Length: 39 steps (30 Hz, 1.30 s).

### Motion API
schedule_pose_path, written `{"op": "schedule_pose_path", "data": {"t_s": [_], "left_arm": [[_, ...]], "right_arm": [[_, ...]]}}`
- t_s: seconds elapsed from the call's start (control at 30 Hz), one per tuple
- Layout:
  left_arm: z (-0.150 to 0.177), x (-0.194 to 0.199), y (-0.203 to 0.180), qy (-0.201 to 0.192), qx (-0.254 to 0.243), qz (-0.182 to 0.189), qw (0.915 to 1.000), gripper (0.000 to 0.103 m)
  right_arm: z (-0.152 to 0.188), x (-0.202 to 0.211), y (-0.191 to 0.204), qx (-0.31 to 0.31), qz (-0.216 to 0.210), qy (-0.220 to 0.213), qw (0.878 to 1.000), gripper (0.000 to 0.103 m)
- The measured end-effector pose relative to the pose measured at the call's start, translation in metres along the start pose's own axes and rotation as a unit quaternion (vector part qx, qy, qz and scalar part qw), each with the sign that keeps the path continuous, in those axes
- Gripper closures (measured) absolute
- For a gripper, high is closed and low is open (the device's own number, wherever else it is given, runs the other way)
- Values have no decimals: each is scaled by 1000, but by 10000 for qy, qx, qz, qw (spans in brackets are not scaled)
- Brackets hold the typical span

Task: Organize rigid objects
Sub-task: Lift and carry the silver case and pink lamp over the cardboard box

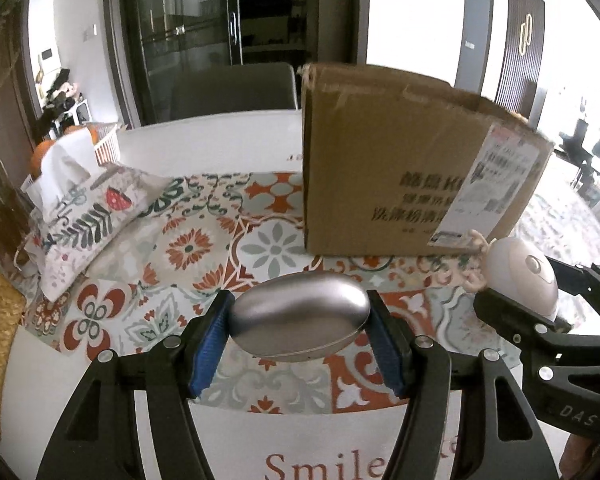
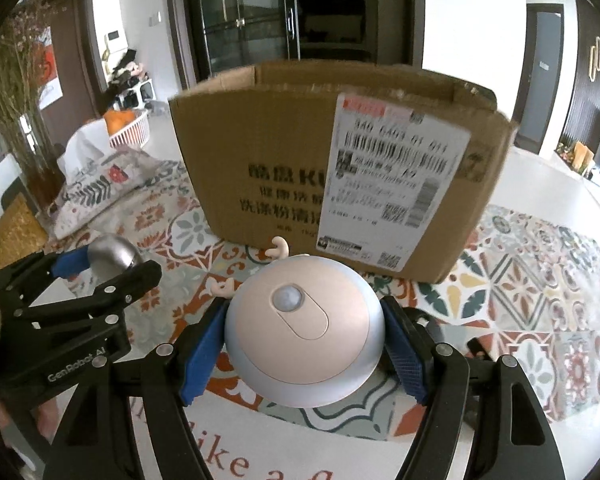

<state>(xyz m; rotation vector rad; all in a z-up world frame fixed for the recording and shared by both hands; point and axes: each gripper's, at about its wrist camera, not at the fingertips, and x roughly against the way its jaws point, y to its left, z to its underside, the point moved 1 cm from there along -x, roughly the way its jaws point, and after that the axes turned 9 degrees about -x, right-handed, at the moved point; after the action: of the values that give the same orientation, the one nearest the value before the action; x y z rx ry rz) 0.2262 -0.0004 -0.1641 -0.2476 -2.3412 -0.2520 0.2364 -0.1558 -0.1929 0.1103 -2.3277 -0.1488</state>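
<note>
Nearest in the left wrist view, the left gripper (image 1: 300, 330) is clamped on one silver oval case (image 1: 300, 316), its blue pads pressing the two narrow ends, so the case's long axis runs straight across from finger to finger. The case hangs clear of the patterned tablecloth (image 1: 188, 248), not resting on it. Just beside it to the right, the right gripper (image 2: 304, 344) grips one round antlered night light (image 2: 304, 332) by its sides (pale dome, sensor window facing up, two small antlers pointing away from the camera); it too appears lifted off the cloth.

The relation that counts lies straight ahead: one open cardboard box (image 2: 284, 152) stands upright on the cloth beyond both grippers, its open top higher than either held object. It fills the middle of the right wrist view and sits off to the right in the left wrist view, so I judge the right hand to be the nearer. Either object probably has to rise over the near wall before going in.

Farther left lie one floral tissue cover (image 1: 88, 220) and, beyond it, one white basket (image 2: 130, 130) with oranges (number unclear).
</note>
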Motion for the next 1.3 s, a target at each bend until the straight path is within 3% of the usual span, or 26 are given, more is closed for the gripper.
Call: {"op": "schedule_pose_path", "data": {"t_s": [0.6, 1.3], "left_arm": [[-55, 70, -8, -455, -128, 113, 9988, 39], [-126, 90, -17, -818, -322, 441, 9952, 39]], "right_arm": [[-44, 79, -5, -122, 178, -702, 9973, 28], [-100, 122, -11, -221, 578, -1307, 9895, 28]]}}
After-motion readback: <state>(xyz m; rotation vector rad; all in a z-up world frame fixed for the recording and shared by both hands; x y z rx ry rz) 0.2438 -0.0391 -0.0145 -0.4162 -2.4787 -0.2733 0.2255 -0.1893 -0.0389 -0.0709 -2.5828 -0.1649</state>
